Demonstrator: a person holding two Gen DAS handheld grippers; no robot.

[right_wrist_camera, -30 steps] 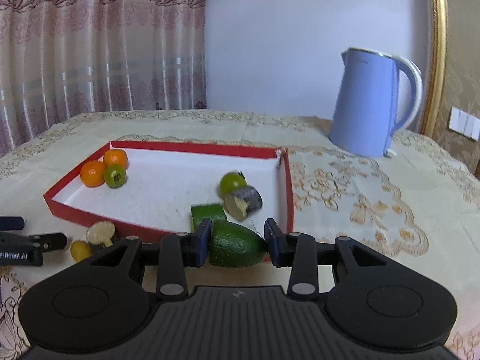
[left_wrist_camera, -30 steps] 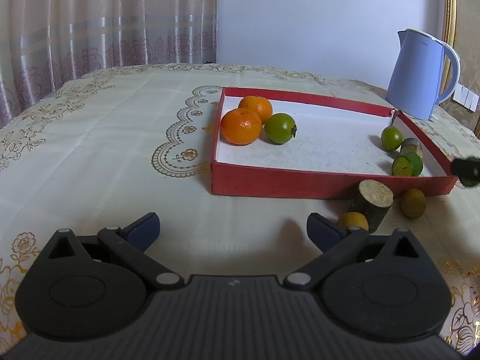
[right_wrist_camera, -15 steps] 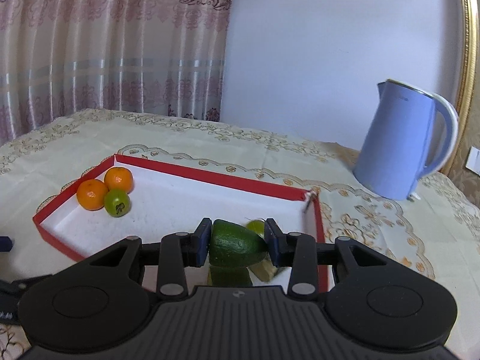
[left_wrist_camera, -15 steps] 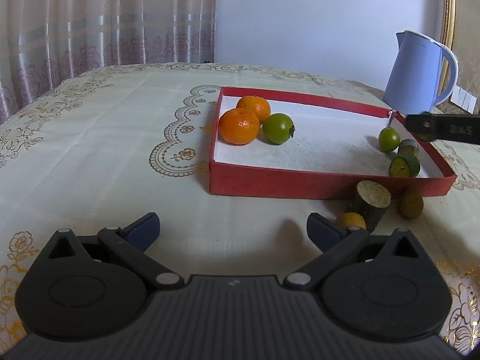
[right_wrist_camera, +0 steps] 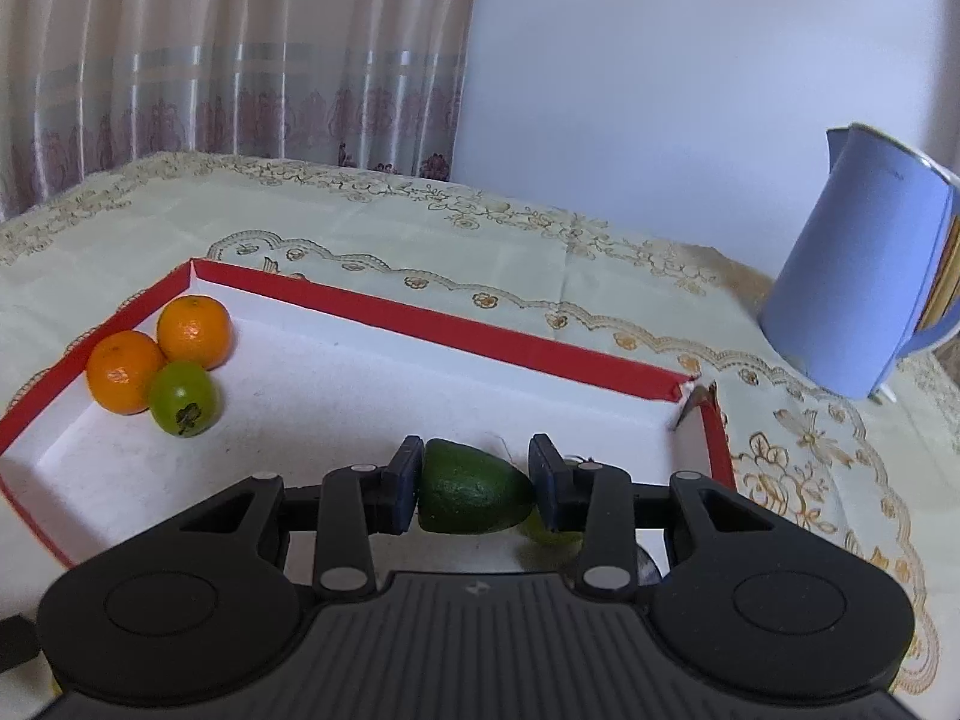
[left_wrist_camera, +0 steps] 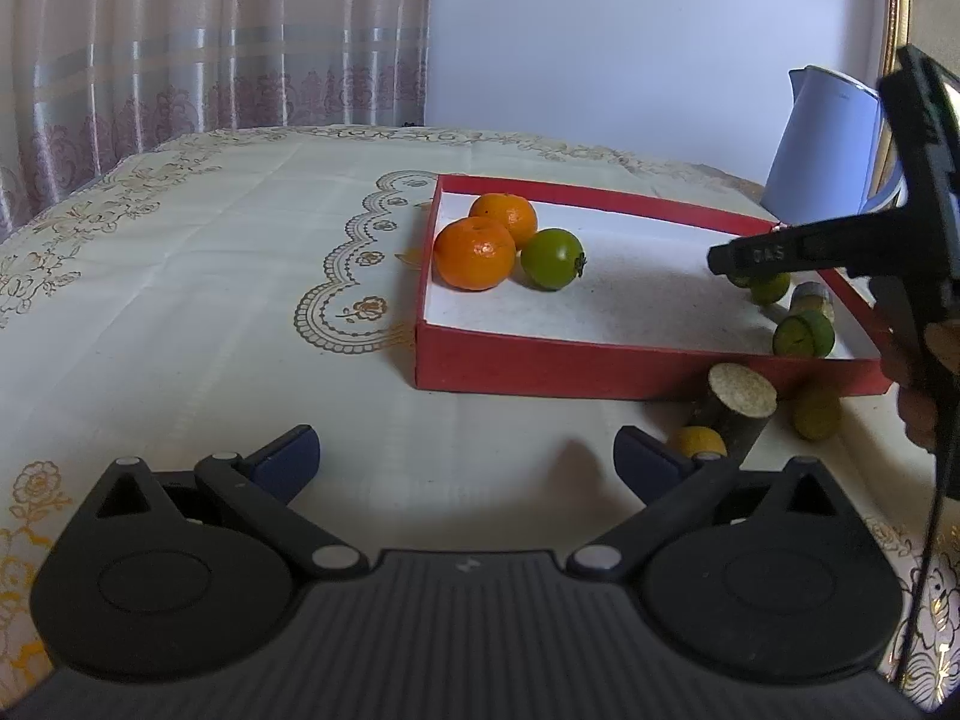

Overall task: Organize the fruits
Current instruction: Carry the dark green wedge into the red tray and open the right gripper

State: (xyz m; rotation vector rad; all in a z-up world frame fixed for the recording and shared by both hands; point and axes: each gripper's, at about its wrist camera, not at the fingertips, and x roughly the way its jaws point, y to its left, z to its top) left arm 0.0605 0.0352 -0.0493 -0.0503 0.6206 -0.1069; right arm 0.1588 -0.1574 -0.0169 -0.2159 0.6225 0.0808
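My right gripper (right_wrist_camera: 473, 492) is shut on a dark green avocado half (right_wrist_camera: 471, 495) and holds it above the right part of the red tray (right_wrist_camera: 438, 324). Two oranges (right_wrist_camera: 193, 331) and a green fruit (right_wrist_camera: 182, 397) sit in the tray's far left corner. My left gripper (left_wrist_camera: 465, 459) is open and empty, low over the tablecloth in front of the tray (left_wrist_camera: 600, 369). The left wrist view shows the right gripper's finger (left_wrist_camera: 774, 253) over the tray's right end, above a small green fruit (left_wrist_camera: 771, 289) and a cut green piece (left_wrist_camera: 803, 334).
A brown cut log-like piece (left_wrist_camera: 735, 405), a small yellow fruit (left_wrist_camera: 696, 441) and an olive fruit (left_wrist_camera: 815, 411) lie on the cloth outside the tray's near edge. A blue kettle (right_wrist_camera: 870, 276) stands at the right rear. A curtain hangs behind the table.
My right gripper has carried the avocado half forward and up, from outside the tray's near right corner to above its interior. The left gripper has stayed still and open.
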